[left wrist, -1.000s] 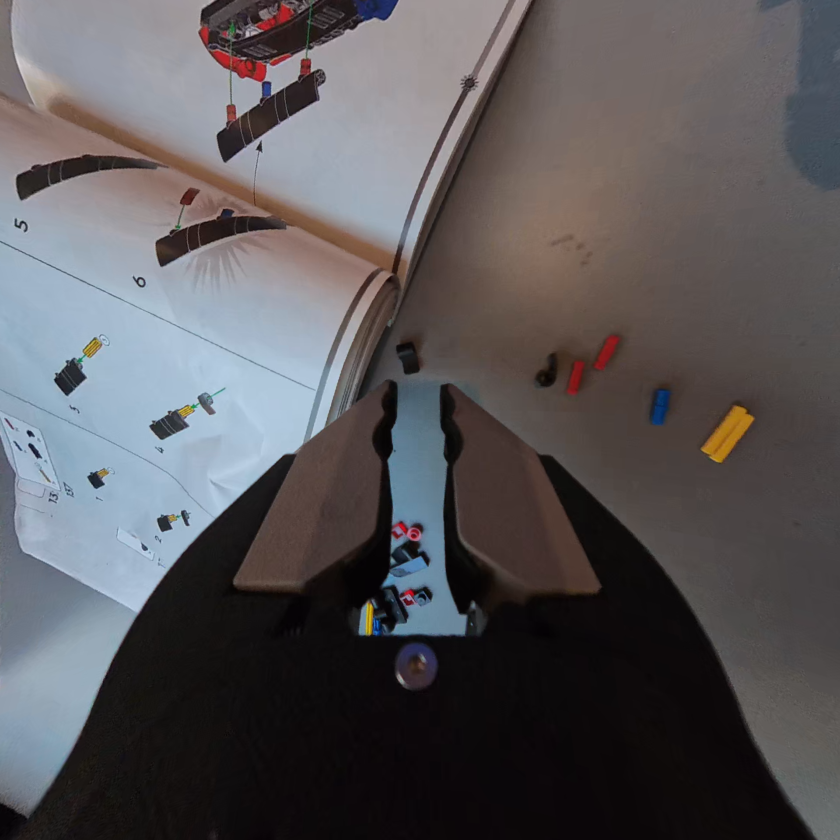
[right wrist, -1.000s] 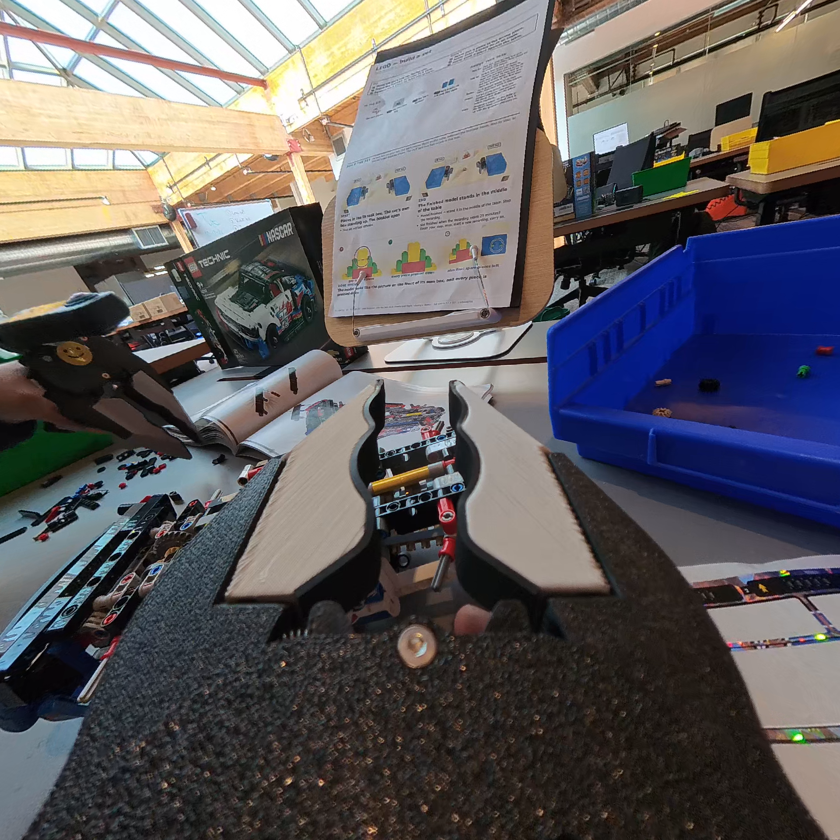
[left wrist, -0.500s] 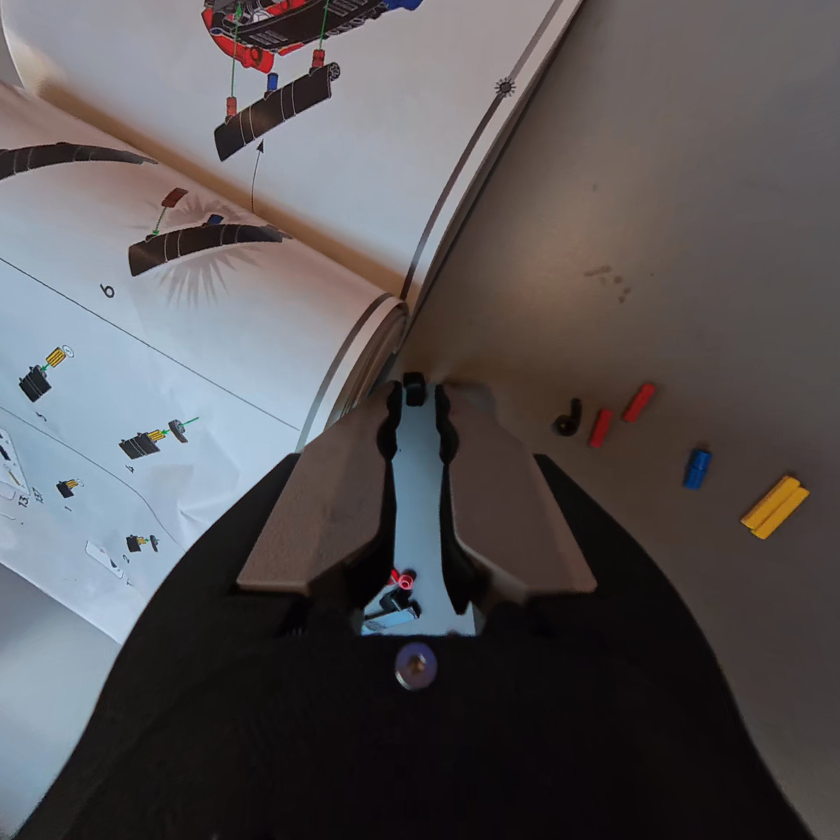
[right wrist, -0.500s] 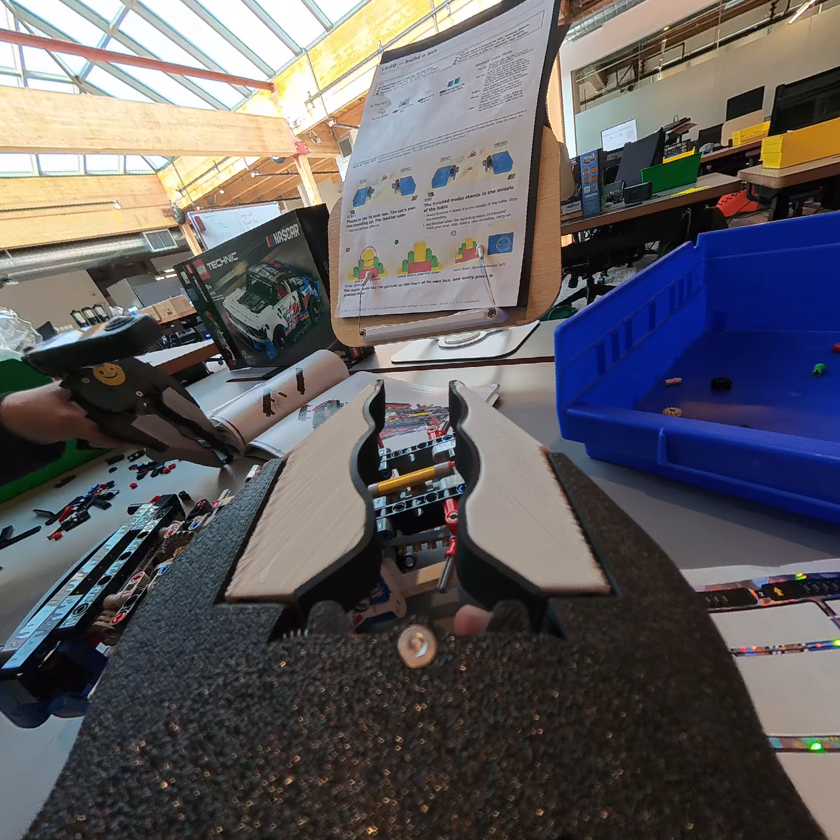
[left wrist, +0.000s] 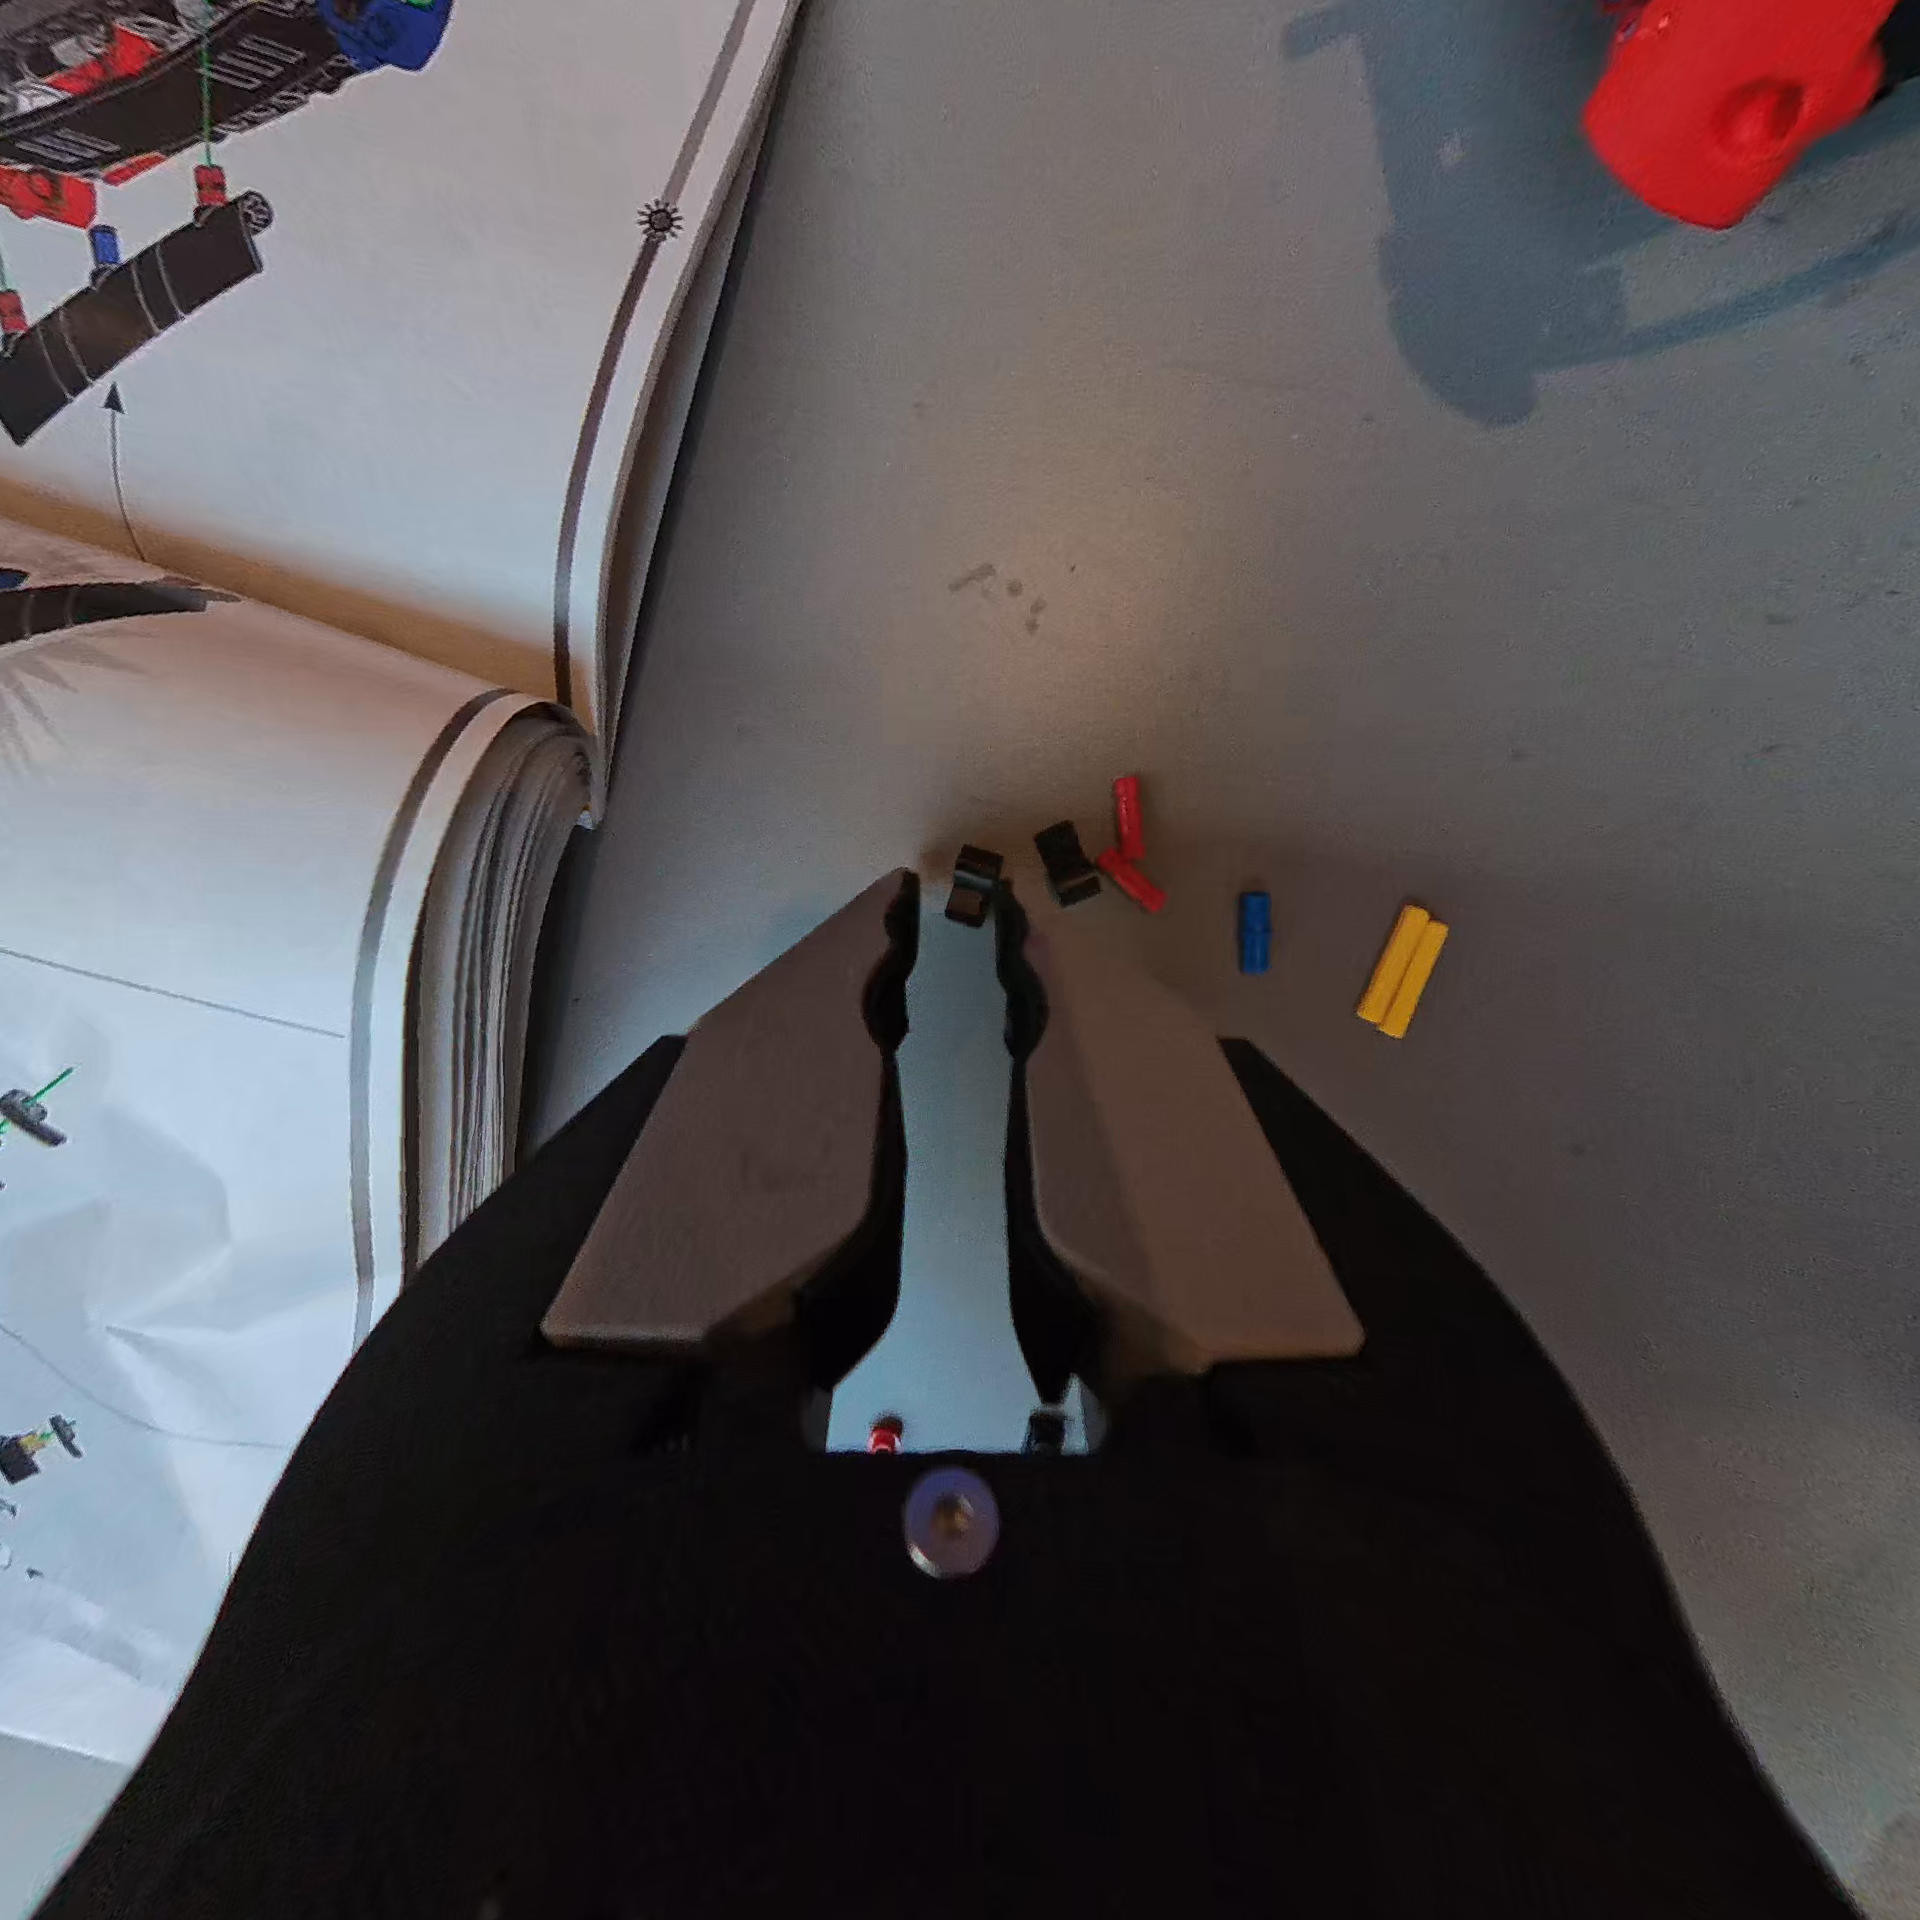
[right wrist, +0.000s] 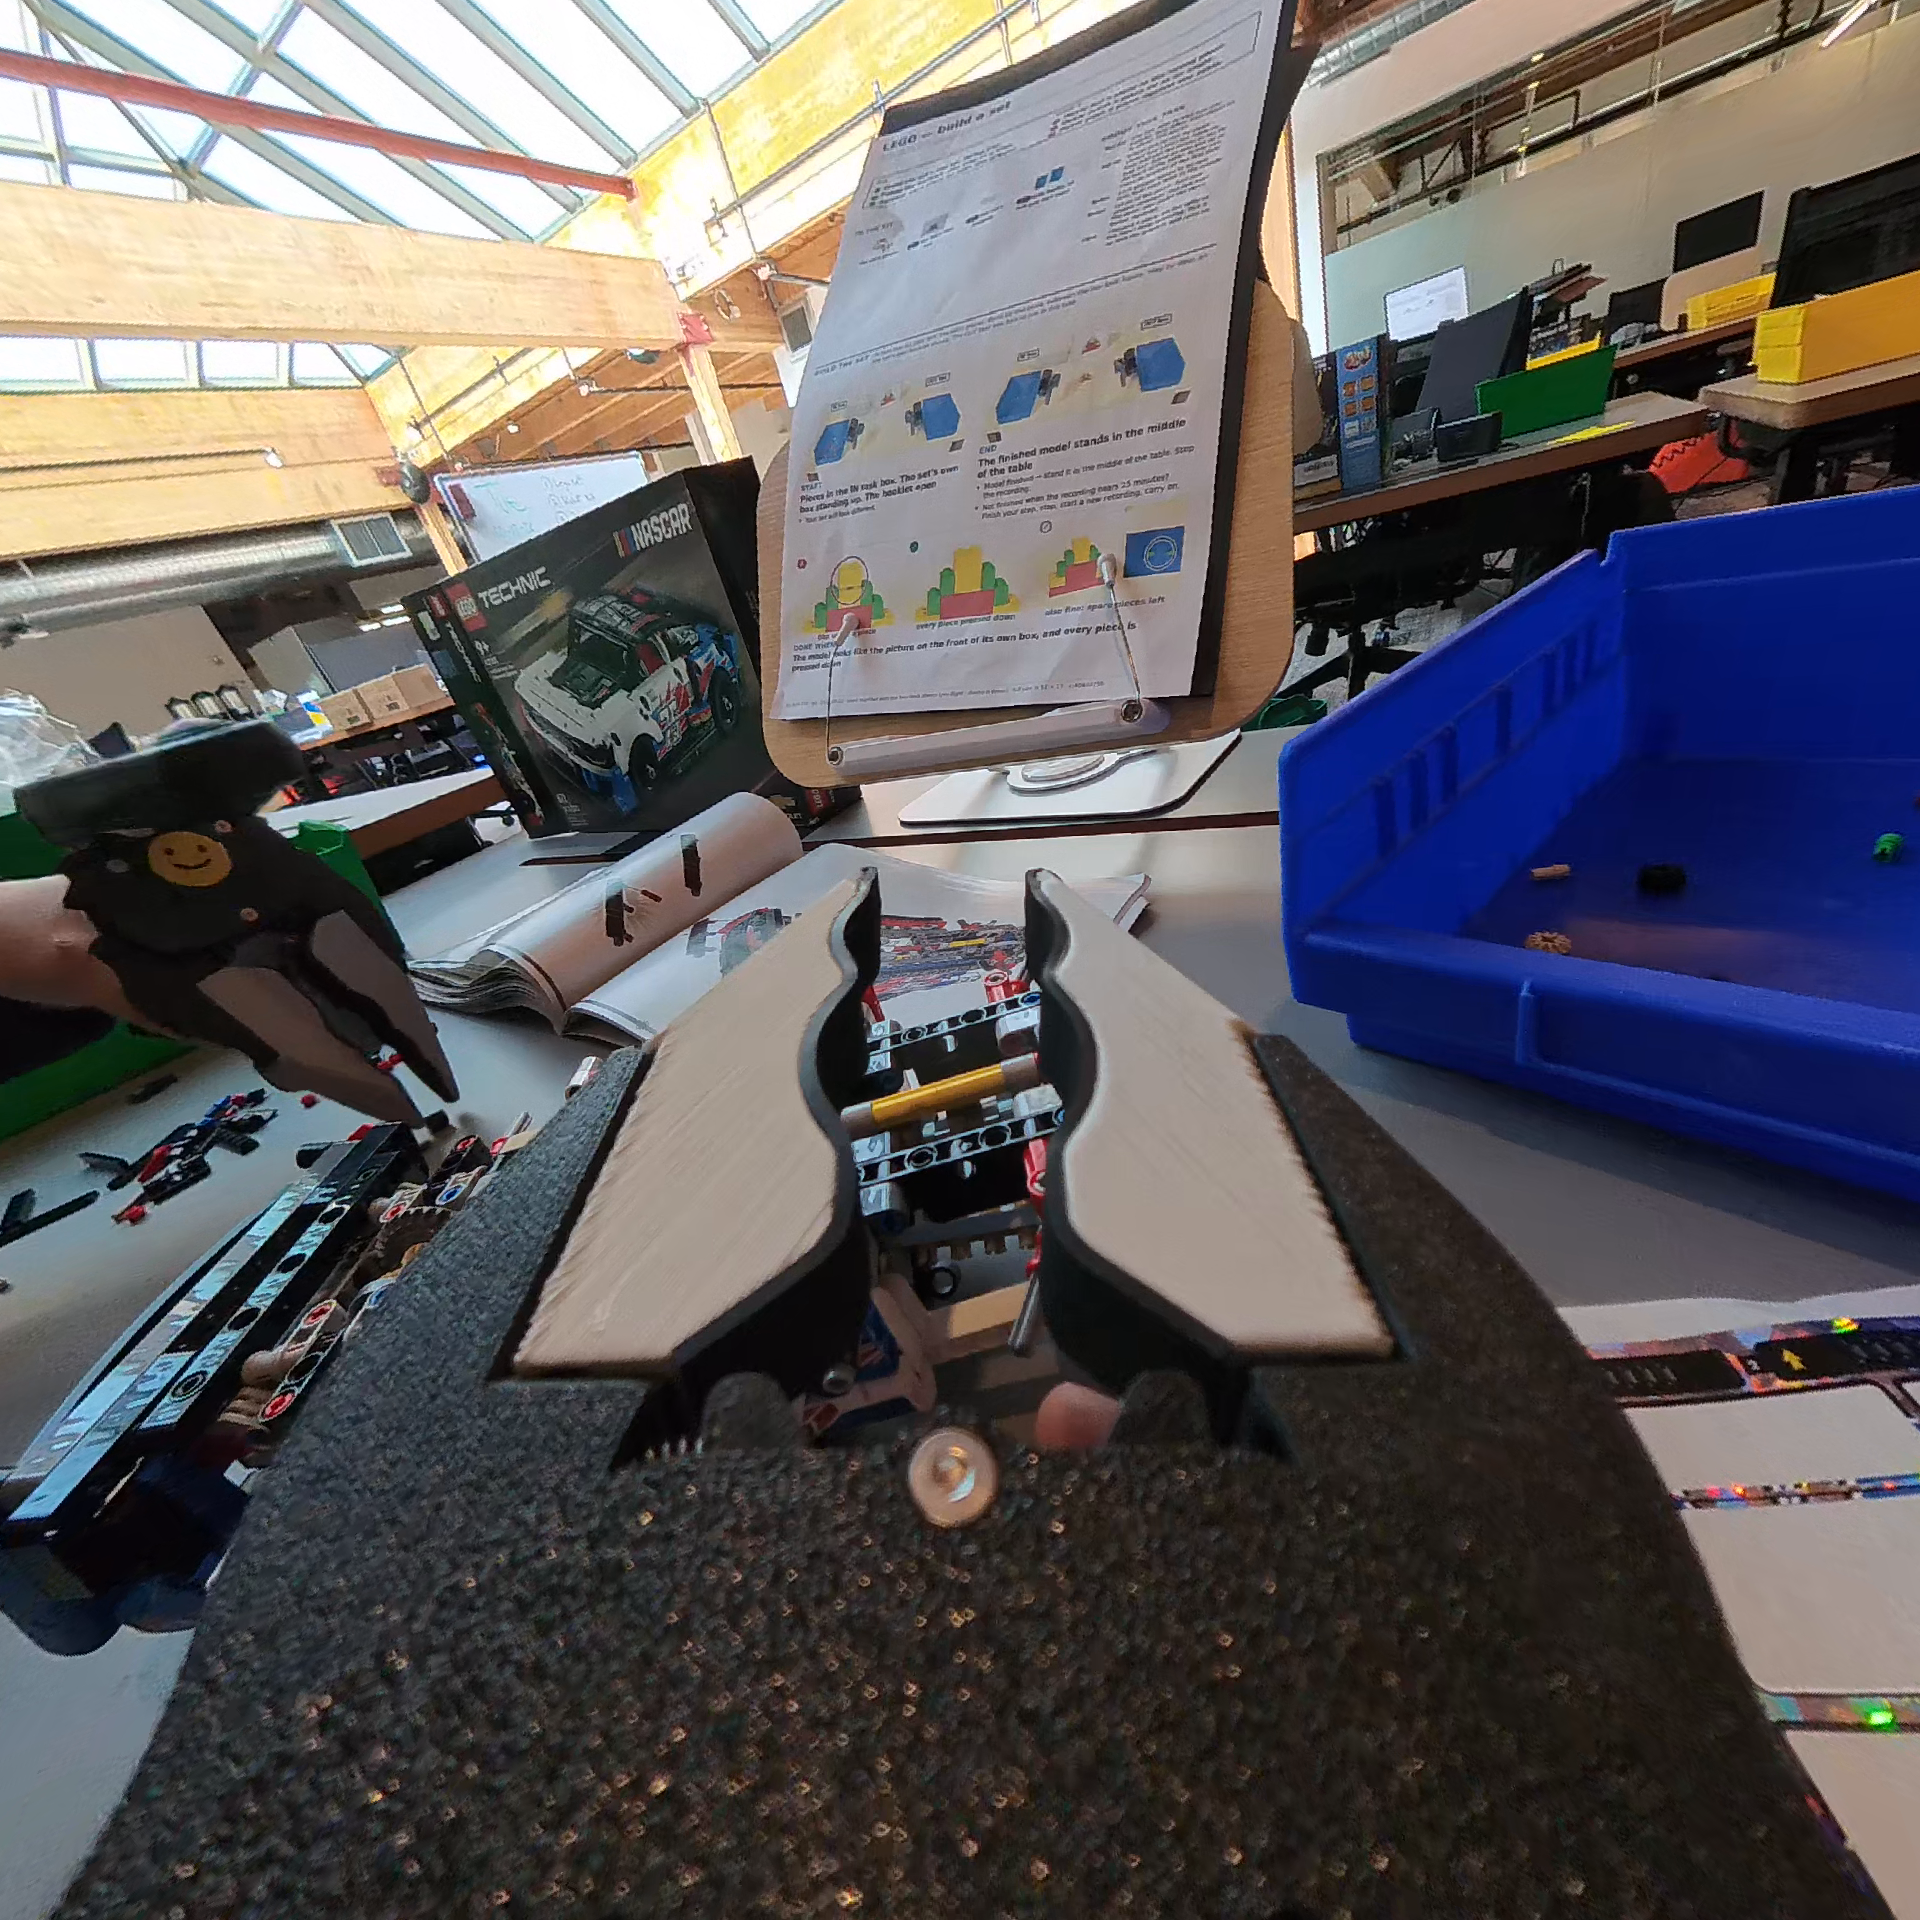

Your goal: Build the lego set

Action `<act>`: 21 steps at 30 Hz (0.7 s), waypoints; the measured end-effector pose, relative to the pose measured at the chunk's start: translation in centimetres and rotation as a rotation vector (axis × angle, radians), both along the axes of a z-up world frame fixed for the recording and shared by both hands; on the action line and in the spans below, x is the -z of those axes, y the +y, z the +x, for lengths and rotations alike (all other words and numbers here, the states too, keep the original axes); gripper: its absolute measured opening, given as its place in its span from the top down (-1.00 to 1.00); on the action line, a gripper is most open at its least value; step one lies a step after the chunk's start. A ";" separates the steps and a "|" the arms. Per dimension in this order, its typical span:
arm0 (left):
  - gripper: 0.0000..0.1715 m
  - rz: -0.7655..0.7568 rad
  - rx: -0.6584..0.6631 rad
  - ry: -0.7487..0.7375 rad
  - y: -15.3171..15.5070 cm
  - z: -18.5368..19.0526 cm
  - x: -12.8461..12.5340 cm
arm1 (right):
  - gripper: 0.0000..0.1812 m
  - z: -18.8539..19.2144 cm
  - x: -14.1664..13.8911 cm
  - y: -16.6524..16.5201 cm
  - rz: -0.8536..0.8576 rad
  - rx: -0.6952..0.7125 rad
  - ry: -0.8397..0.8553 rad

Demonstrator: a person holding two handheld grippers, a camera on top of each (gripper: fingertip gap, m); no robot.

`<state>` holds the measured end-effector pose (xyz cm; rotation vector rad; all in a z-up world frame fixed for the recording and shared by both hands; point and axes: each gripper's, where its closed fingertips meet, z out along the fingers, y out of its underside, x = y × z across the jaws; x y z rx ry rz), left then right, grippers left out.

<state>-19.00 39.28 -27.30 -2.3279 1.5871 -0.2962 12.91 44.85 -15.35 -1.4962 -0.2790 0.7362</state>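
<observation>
Looking along the left gripper (left wrist: 958, 896), its two fingers stand a little apart, and one small black piece (left wrist: 972, 883) sits right at the tips, touching the right fingertip; I cannot tell if it is really pinched or only lies on the table. At 9 o'clock from the tips is one open instruction booklet (left wrist: 312, 644) with its thick stack of pages. At 3 o'clock from the tips, on the grey table (left wrist: 1351, 520), small loose parts lie in a row: one more black piece (left wrist: 1066, 862), then two red pins (left wrist: 1128, 844) that touch each other in a V, then one blue pin (left wrist: 1254, 931), then one yellow piece (left wrist: 1403, 970) well apart from the others. At 1 o'clock, at the far edge, one big red block (left wrist: 1735, 104) is partly cut off by the frame.

In the right wrist view, the left gripper (right wrist: 400, 1091) shows at 9 o'clock, held by a hand (right wrist: 42, 956), with its tips low over scattered small parts (right wrist: 177, 1153). Below it one long black assembly (right wrist: 208, 1340) lies on the table. The right gripper (right wrist: 948, 896) has its two fingers closed on the sides of the half-built lego model (right wrist: 951, 1132), which fills the gap between them and has one yellow axle across. At 11 o'clock stands one set box (right wrist: 603, 644), at 12 o'clock one sheet on a wooden stand (right wrist: 1018, 416), and at 2 o'clock one blue bin (right wrist: 1621, 935) with five tiny pieces inside.
</observation>
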 end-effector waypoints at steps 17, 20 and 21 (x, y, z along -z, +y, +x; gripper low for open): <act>0.41 0.522 -0.554 -0.431 2.2 -12.6 -14.3 | 0.69 2.4 0.3 0.8 0.015 0.137 -0.084; 0.40 0.492 -0.555 -0.510 1.9 -13.4 -13.2 | 0.67 3.1 0.5 1.2 -0.005 0.161 -0.069; 0.40 0.483 -0.564 -0.509 1.9 -13.8 -12.4 | 0.67 3.2 0.6 1.2 -0.008 0.162 -0.065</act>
